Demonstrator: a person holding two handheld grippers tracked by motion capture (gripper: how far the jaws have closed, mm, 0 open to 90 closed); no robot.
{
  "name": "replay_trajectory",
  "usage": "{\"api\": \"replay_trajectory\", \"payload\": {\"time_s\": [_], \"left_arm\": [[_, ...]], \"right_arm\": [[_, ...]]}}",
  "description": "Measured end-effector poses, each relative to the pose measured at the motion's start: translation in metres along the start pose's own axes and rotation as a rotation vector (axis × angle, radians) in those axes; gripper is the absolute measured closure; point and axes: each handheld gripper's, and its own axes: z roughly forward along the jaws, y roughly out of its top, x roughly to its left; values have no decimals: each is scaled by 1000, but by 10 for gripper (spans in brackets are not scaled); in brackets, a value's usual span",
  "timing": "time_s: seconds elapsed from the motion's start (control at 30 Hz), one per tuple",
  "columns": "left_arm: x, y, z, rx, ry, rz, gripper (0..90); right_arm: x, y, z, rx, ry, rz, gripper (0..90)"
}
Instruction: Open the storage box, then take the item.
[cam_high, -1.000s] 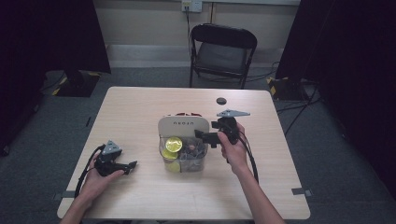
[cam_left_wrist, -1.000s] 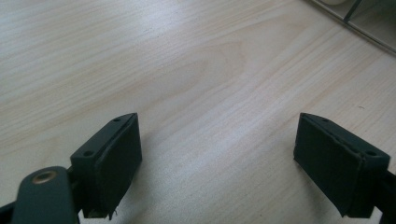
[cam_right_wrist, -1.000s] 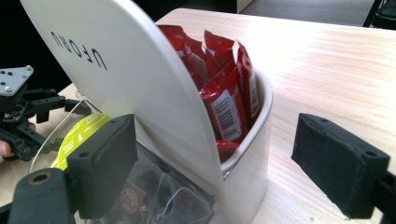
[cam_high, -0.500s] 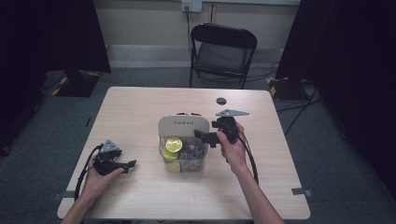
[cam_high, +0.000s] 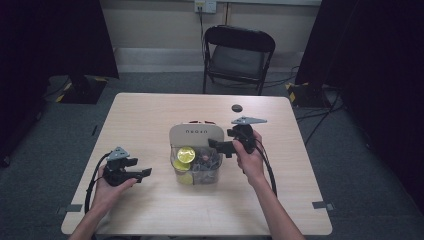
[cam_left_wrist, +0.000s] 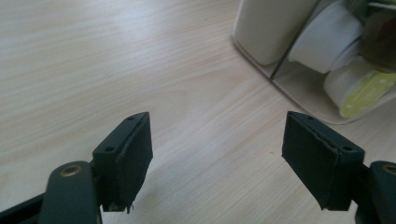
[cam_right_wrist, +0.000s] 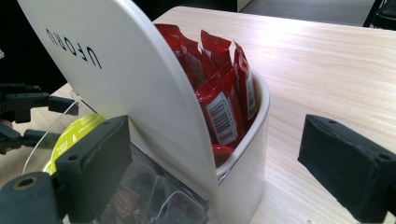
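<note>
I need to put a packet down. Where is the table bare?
Bare wood lies between the left gripper and the organiser box, along the table's far edge left of the small black disc, and along the near edge. It is crowded where the right gripper reaches into the box.

One organiser (cam_high: 196, 136), two yellow-lidded cups (cam_high: 186, 154), several red sachets (cam_right_wrist: 223, 100), one chair (cam_high: 239, 56), one black disc (cam_high: 237, 108).
</note>
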Motion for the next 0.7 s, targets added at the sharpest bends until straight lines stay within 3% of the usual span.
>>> {"api": "replay_trajectory", "payload": {"time_s": [0.33, 0.53, 0.7], "left_arm": [[-20, 24, -3, -66, -74, 36, 256], [-32, 34, -5, -63, -90, 65, 251], [-40, 43, -9, -90, -119, 75, 251]], "right_arm": [[-1, 0, 0, 4, 9, 3, 87], [-3, 0, 2, 5, 12, 9, 67], [-3, -1, 4, 14, 17, 13, 55]]}}
